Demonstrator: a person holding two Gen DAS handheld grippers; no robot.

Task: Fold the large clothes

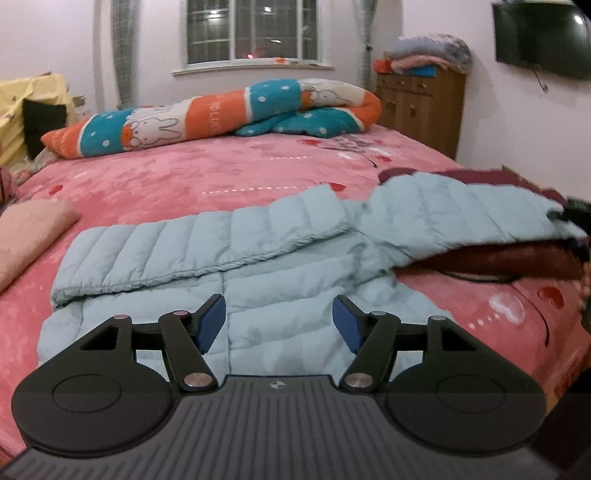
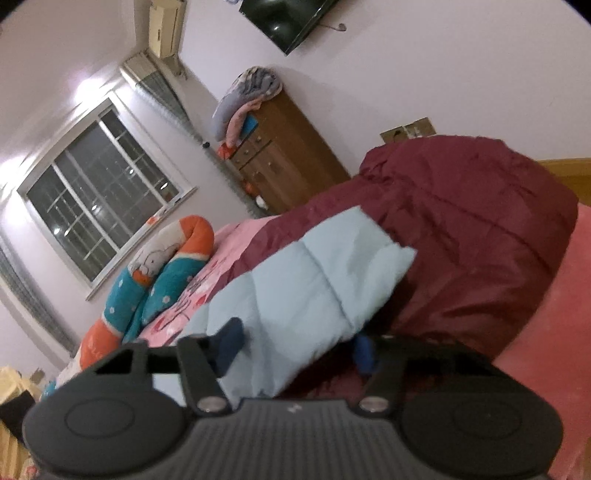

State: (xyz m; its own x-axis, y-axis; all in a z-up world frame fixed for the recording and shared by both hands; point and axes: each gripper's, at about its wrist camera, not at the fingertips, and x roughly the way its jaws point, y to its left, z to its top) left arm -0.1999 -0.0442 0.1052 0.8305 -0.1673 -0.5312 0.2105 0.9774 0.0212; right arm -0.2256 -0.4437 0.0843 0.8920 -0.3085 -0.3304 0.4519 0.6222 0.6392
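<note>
Your left gripper (image 1: pixel 279 323) gaping over the jacket (image 1: pixel 229 266), jacket lying lengthwise across the bed (image 1: pixel 184 177), right gripper (image 2: pixel 299 343) clamping its sleeve (image 2: pixel 306 280)

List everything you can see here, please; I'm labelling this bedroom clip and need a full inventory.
pale blue quilted puffer jacket: one, light blue, spread on the bed's near side, one sleeve folded across it
dark red padded coat: one, maroon, heaped at the bed's right, under the blue sleeve
pink fleece bedspread: one, pink with red hearts, covering the bed
orange, teal and white rabbit-print quilt: one, rolled at the far side
peach folded blanket: one, left edge
brown wooden cabinet: one, far right, blankets piled on top
barred window: one, far wall
black wall television: one, right wall
left gripper: open above the jacket
right gripper: straddling the blue sleeve
</note>
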